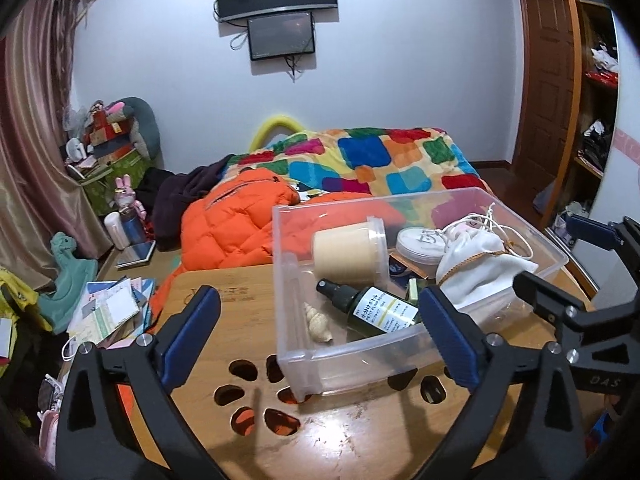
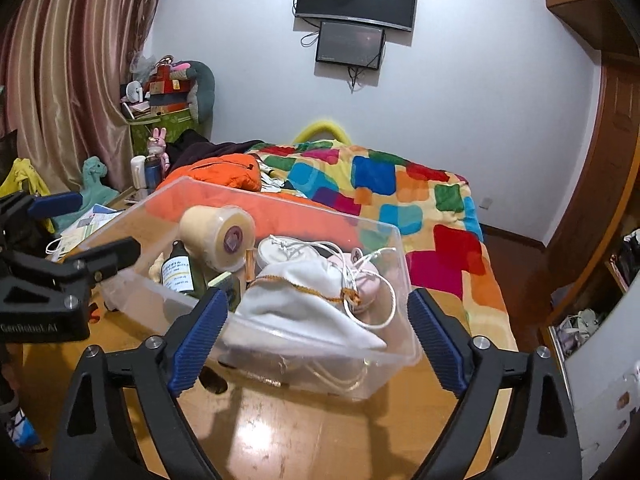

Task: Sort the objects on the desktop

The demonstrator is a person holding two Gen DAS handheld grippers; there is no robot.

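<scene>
A clear plastic bin (image 1: pixel 360 354) (image 2: pixel 304 372) stands on a wooden lap table (image 1: pixel 248 444) (image 2: pixel 304 436). In it lie a dark green spray bottle (image 1: pixel 372 308) (image 2: pixel 180 270), a cream tub (image 1: pixel 348 254) (image 2: pixel 218 238), a seashell (image 1: pixel 318 322), a round white tin (image 1: pixel 420 246), and a white drawstring pouch (image 1: pixel 480 264) (image 2: pixel 296 304). My left gripper (image 1: pixel 320 336) is open and empty before the bin's near left corner. My right gripper (image 2: pixel 316 336) is open and empty, its fingers either side of the bin's near right end.
The table stands on a bed with a patchwork blanket (image 1: pixel 384 160) and an orange puffer jacket (image 1: pixel 232 224). Papers (image 1: pixel 112 308) and a green dinosaur toy (image 1: pixel 66 268) lie at the left. A wooden wardrobe (image 1: pixel 588 100) stands at the right.
</scene>
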